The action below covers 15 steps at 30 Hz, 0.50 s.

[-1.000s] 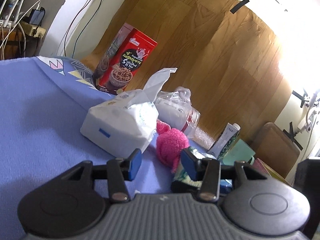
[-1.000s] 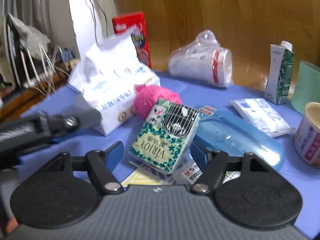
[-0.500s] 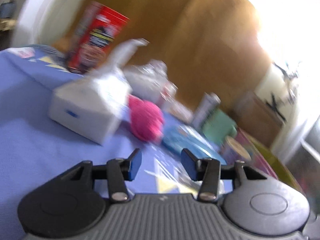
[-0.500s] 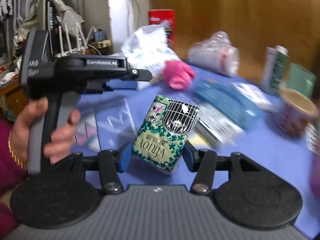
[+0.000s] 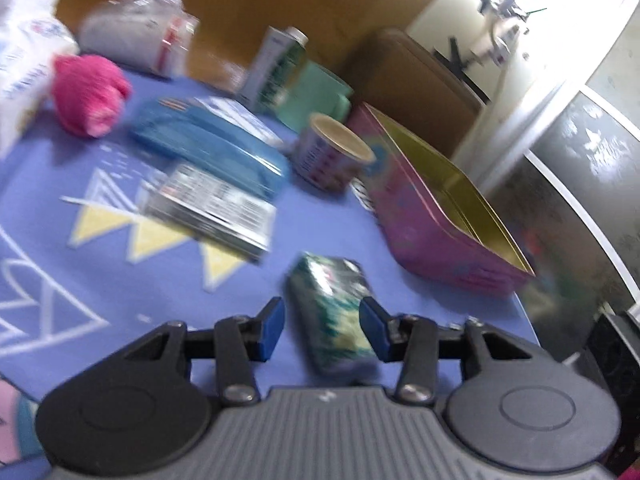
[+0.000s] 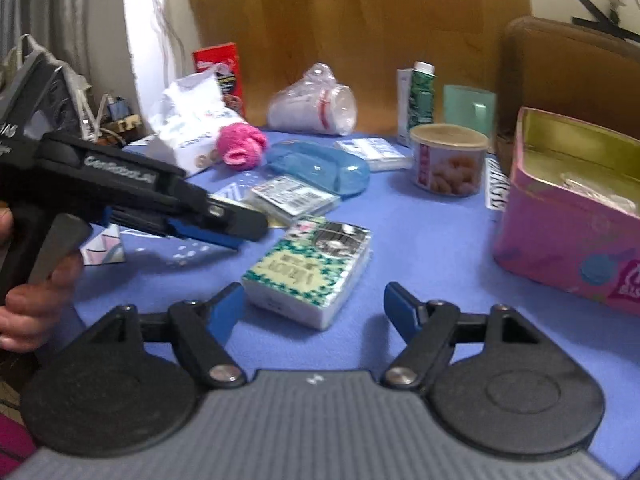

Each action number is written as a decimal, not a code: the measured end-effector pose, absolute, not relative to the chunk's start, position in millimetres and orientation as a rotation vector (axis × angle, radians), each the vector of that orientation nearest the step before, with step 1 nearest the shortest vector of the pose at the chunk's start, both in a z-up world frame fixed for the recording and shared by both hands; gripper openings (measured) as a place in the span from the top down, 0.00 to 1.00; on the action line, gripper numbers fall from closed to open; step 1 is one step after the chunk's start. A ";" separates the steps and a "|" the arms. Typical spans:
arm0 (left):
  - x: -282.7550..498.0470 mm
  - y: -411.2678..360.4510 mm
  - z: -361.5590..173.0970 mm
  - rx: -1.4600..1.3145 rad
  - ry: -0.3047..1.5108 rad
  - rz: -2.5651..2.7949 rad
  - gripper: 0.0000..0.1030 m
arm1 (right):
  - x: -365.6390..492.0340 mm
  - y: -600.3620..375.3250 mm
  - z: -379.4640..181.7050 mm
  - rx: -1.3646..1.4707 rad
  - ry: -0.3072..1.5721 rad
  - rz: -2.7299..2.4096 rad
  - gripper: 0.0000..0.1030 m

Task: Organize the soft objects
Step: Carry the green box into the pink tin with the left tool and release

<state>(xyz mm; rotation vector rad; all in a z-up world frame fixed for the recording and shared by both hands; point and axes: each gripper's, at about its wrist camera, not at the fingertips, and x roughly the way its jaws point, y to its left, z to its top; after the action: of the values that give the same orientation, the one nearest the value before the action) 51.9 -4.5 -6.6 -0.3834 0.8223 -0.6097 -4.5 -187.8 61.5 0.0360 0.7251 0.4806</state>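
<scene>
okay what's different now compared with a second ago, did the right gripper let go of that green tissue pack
Yes. The right gripper had carried the green tissue pack toward the pink tin; its jaws have just been opening, and the pack now lies free on the blue cloth. The left gripper swung over to face the pack, jaws narrow and not touching it. The pink sock ball and blue case stayed put.

The right claw (image 6: pixel 314 310) tilts downward, its jaws having just been opening; they stand wide with nothing pressed between the pads. The left claw (image 5: pixel 322 330) also angles down, jaws narrowly parted and, as far as the blur allows, gripping nothing. A hand (image 6: pixel 34 300) wraps its handle.
</scene>
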 end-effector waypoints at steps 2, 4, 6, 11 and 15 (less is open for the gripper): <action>51.5 -18.8 -12.7 -0.349 0.854 -0.623 0.66 | -2.7 -187.6 56.7 0.036 0.748 0.495 0.47; 47.5 -28.1 -12.4 -0.306 0.828 -0.603 0.66 | -4.7 -188.4 56.1 0.021 0.729 0.478 0.54; 48.3 -36.9 -7.7 -0.292 0.830 -0.612 0.67 | -7.3 -195.6 57.0 0.032 0.716 0.469 0.60; 53.6 -75.9 23.6 -0.237 0.750 -0.687 0.68 | -18.6 -218.0 70.7 0.046 0.591 0.379 0.61; 62.2 -125.3 50.7 -0.172 0.673 -0.782 0.68 | -26.5 -247.3 87.1 0.008 0.465 0.237 0.61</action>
<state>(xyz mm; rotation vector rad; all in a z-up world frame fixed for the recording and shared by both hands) 62.2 -125.3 50.7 -0.1716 0.6726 -0.7816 -26.5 -247.3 87.1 0.0078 0.4655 0.2368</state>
